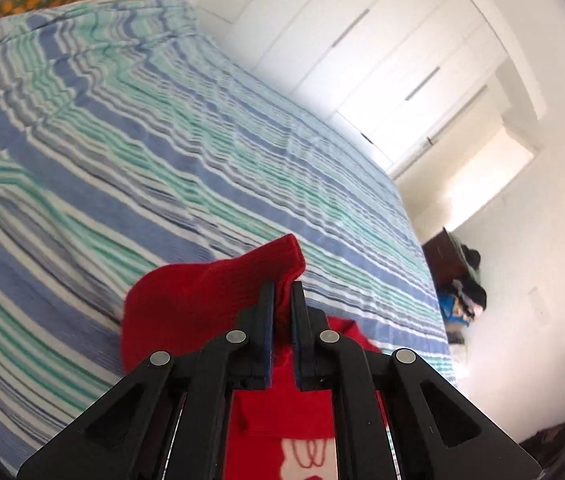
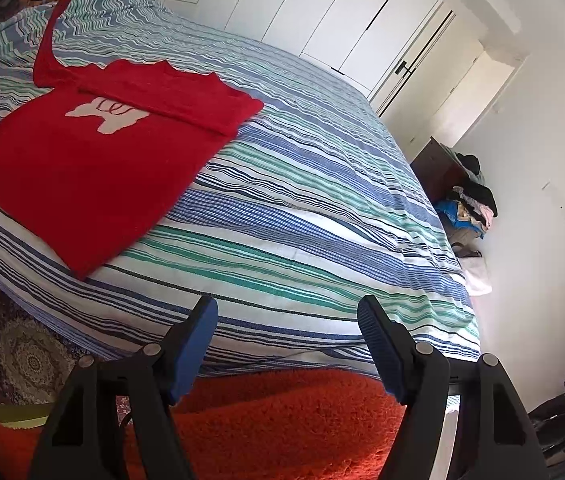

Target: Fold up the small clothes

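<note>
A small red knit sweater (image 2: 82, 168) with a white butterfly motif (image 2: 106, 114) lies on the striped bed. Its right sleeve is folded across the chest. Its left sleeve (image 2: 48, 36) is pulled up and away toward the far left. My left gripper (image 1: 282, 286) is shut on that red sleeve (image 1: 202, 300) and holds it above the sweater; the white motif shows below the fingers (image 1: 306, 456). My right gripper (image 2: 287, 304) is open and empty, at the near edge of the bed, well to the right of the sweater.
The blue, green and white striped bedspread (image 2: 302, 208) covers the bed. An orange shaggy rug (image 2: 282, 420) lies on the floor below the right gripper. White wardrobe doors (image 2: 302, 4) stand behind. A pile of clothes (image 2: 468, 204) sits by a dark cabinet at right.
</note>
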Demonstrator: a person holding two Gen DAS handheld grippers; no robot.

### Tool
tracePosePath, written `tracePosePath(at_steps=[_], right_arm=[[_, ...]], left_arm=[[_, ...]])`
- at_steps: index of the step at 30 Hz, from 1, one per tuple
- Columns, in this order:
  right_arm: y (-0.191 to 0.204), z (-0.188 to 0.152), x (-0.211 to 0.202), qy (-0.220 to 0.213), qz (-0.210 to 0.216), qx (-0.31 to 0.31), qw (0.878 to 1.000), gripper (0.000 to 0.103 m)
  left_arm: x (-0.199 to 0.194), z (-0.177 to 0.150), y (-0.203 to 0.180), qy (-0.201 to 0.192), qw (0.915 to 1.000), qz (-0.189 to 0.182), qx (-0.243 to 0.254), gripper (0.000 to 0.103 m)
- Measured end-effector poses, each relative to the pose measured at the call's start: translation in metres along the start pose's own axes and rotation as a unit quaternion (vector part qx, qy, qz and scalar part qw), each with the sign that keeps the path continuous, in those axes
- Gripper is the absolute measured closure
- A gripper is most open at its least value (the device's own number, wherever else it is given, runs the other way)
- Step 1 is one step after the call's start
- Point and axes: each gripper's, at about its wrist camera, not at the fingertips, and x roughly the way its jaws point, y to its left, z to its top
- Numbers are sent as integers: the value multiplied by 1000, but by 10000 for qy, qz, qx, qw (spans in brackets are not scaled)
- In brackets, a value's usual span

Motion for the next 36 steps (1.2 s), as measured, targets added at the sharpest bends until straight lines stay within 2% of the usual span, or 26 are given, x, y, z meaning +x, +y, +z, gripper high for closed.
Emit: tracePosePath(at_steps=[3, 5, 6, 7, 8, 9, 10, 11, 13, 14, 16, 17, 18, 20, 22, 23, 24, 25, 27, 30, 32, 33, 34, 36], right_arm=[[-2, -2, -2, -46, -51, 41, 10000, 31], [-2, -2, -3, -76, -56, 46, 9999, 31], [-2, -2, -3, -90, -51, 47, 9999, 31], [-2, -2, -4, -98, -43, 47, 9999, 31], [-3, -2, -4, -106, -35, 49, 9999, 31], [-3, -2, -4, -114, -33, 55, 9999, 31], [-3, -2, -5, -121, -30, 62, 9999, 31], [-3, -2, -5, -129, -29, 65, 9999, 31], [-3, -3, -6, -151, -28, 60, 9999, 31], [-3, -3, -7, -164, -35, 53, 9998, 31], [-2, -4, -8, -190, -56, 29, 9998, 31], [-2, -5, -7, -199, -58, 18, 9998, 31], [-3, -5, -7, -201, -52, 13, 9998, 31], [-3, -5, -6, -195, -30, 22, 9998, 31], [-3, -4, -4, -178, 11, 23, 9998, 31], [-3, -4, -3, -172, 24, 19, 9998, 31], [-3, -4, -2, -167, 34, 8, 9999, 31], [-2, -3, -2, -159, 39, -11, 9999, 31], [0, -3, -1, -137, 43, -61, 9999, 31], [3, -3, -1, -104, 11, -115, 9999, 31], [4, -3, -1, -80, -18, -134, 9999, 31], [4, -3, 0, -62, -22, -144, 9999, 31], [5, -2, 0, -42, -27, -153, 9999, 31], [5, -2, 1, -19, -28, -166, 9999, 31]], left_arm=[[39, -29, -85, 325, 9959, -352, 763, 98], [69, -62, -127, 646, 9900, -328, 1207, 97], [88, -83, -143, 853, 9855, -170, 1458, 92], [107, -106, -154, 1069, 9794, 85, 1713, 75], [128, -130, -160, 1302, 9716, 385, 1936, 61], [144, -158, -161, 1531, 9617, 739, 2150, 34], [151, -190, -159, 1729, 9514, 989, 2348, 30], [152, -220, -155, 1948, 9408, 1092, 2550, 30], [141, -271, -145, 2391, 9227, 963, 2868, 33], [127, -289, -139, 2496, 9167, 896, 2987, 33], [91, -309, -116, 2574, 9109, 788, 3127, 33], [71, -309, -104, 2551, 9118, 783, 3122, 33], [53, -301, -88, 2470, 9163, 823, 3044, 33], [28, -273, -48, 2229, 9298, 1060, 2729, 33], [17, -236, 1, 1948, 9445, 1510, 2173, 34], [14, -218, 26, 1840, 9505, 1719, 1819, 37], [14, -202, 49, 1736, 9560, 1860, 1464, 46], [15, -189, 67, 1671, 9603, 1901, 1175, 51], [25, -174, 82, 1612, 9637, 1848, 1057, 52], [55, -167, 75, 1711, 9567, 1860, 1446, 52], [73, -162, 69, 1580, 9547, 2030, 1496, 52], [77, -157, 69, 1447, 9564, 2116, 1400, 53], [81, -155, 72, 1314, 9598, 2163, 1212, 62], [85, -150, 84, 1268, 9680, 2071, 625, 68]])
